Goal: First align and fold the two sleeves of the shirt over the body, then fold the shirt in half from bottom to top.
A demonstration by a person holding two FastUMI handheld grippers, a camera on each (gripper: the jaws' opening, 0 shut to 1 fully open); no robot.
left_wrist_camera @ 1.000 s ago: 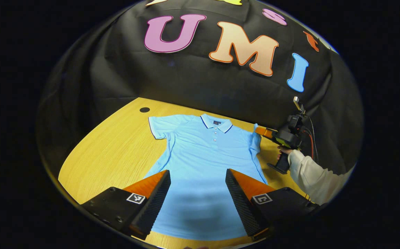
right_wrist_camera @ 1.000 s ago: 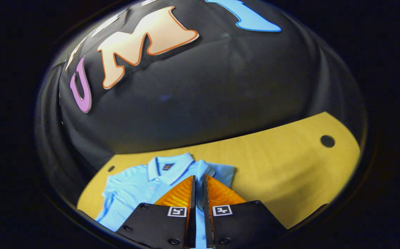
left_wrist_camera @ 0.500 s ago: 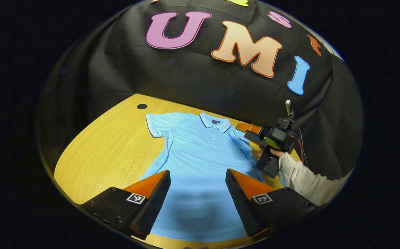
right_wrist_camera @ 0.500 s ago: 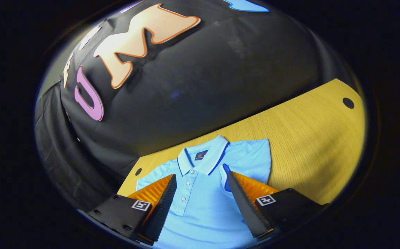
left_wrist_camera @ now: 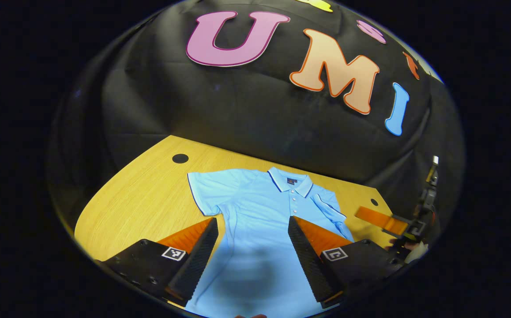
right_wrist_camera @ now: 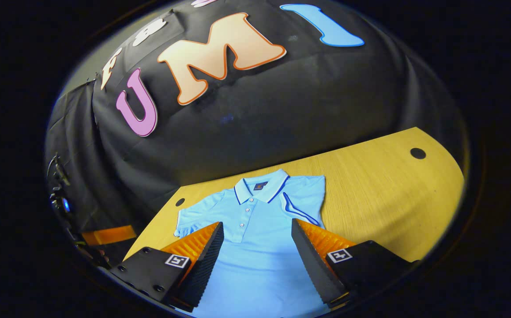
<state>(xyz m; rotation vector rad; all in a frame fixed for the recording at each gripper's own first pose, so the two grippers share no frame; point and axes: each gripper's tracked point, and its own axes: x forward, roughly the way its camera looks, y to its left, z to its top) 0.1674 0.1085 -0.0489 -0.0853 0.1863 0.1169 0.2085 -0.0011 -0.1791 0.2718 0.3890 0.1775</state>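
A light blue polo shirt point(left_wrist_camera: 255, 207) point(right_wrist_camera: 255, 238) lies face up on the wooden table point(left_wrist_camera: 140, 194), collar toward the wall. Its right sleeve point(left_wrist_camera: 328, 207) point(right_wrist_camera: 297, 205) is folded in over the body. Its left sleeve point(left_wrist_camera: 211, 187) point(right_wrist_camera: 189, 218) lies spread flat on the wood. My left gripper point(left_wrist_camera: 252, 220) hangs open above the shirt's lower body, holding nothing. My right gripper point(right_wrist_camera: 257, 224) is open over the chest with nothing between its fingers; it also shows off the shirt's right side point(left_wrist_camera: 392, 223). The left gripper's finger point(right_wrist_camera: 107, 235) shows at the left edge.
The table has small dark round holes point(left_wrist_camera: 180, 158) point(right_wrist_camera: 418, 153) near its far corners. Bare wood point(right_wrist_camera: 379, 198) stretches to the right of the shirt. The black cloth wall stands right behind the table's far edge.
My right gripper was shut on the right sleeve, carried it over the body, opened and pulled back off the shirt. My left gripper stayed open and drifted slightly over the shirt.
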